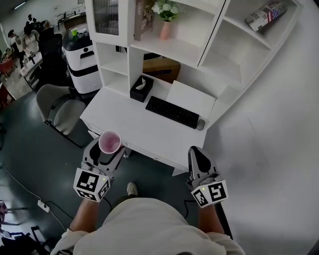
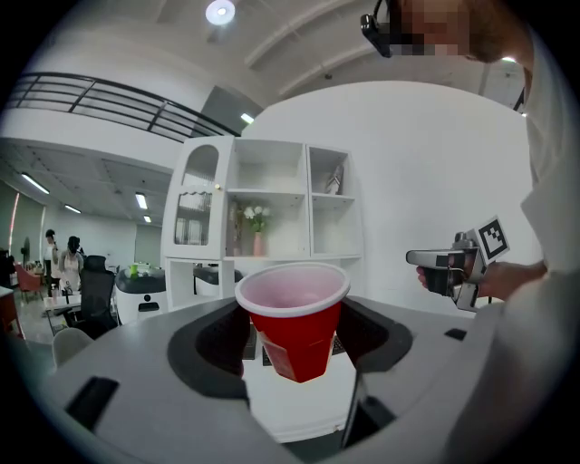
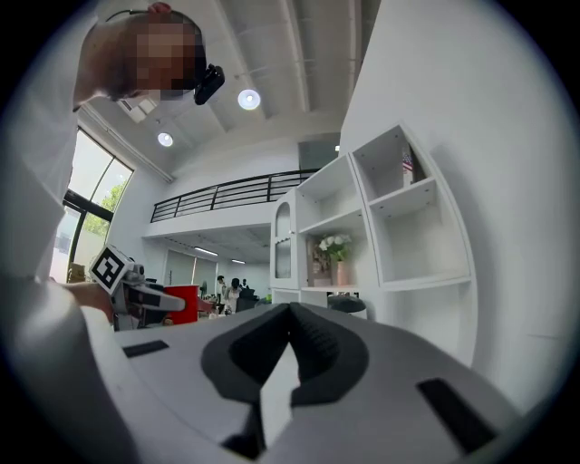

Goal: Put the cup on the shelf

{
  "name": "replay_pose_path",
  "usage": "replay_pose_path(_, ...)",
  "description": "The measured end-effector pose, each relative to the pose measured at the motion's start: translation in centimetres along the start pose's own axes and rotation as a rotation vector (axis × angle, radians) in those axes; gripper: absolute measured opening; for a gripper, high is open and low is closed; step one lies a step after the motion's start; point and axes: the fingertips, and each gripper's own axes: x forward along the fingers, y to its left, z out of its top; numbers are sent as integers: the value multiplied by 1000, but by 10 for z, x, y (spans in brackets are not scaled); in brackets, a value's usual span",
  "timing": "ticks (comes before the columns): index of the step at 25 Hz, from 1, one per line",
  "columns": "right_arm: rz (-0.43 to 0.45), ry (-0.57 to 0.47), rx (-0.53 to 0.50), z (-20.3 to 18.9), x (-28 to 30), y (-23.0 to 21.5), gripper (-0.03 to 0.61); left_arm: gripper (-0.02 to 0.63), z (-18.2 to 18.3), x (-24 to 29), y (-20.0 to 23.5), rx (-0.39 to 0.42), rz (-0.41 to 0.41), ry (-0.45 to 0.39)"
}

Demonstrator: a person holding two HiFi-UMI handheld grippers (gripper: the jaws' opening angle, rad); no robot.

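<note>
A red plastic cup with a pale inside stands upright between the jaws of my left gripper, which is shut on it in front of the desk's near left corner. In the left gripper view the cup sits between the two dark pads, which press on its sides. The white shelf unit rises behind the desk, with open compartments. My right gripper hangs to the right at the same height, jaws together and nothing in them.
On the white desk lie a black keyboard, a mouse and a black tissue box. The shelves hold a pink vase with flowers and a magazine. A grey chair stands left of the desk.
</note>
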Motion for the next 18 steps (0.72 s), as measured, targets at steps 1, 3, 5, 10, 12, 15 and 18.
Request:
replay_pose_path(1, -3, -3, -1, 1, 11, 0, 5, 299, 1, 7, 9, 1, -5, 2)
replay_pose_path(3, -12, -7, -5, 4, 31, -1, 5, 299, 4, 21, 25, 0, -17, 5)
replay_pose_path(5, -25, -10, -8, 6, 49, -2, 5, 299, 7, 35, 40, 2, -33, 7)
replay_pose_path(10, -55, -19, -11, 8, 84, -5, 5, 299, 16, 69, 69, 11, -69, -3)
replay_pose_path(12, -63, -10, -11, 6, 93, -5, 5, 299, 18, 81, 76, 7, -81, -5)
replay_pose_path(15, -77, 3, -10, 2, 104, -9, 5, 299, 19, 96, 84, 1, -96, 3)
replay_pose_path(18, -81, 3, -11, 1, 114, -17, 5, 298, 18, 113, 87, -1, -108, 12)
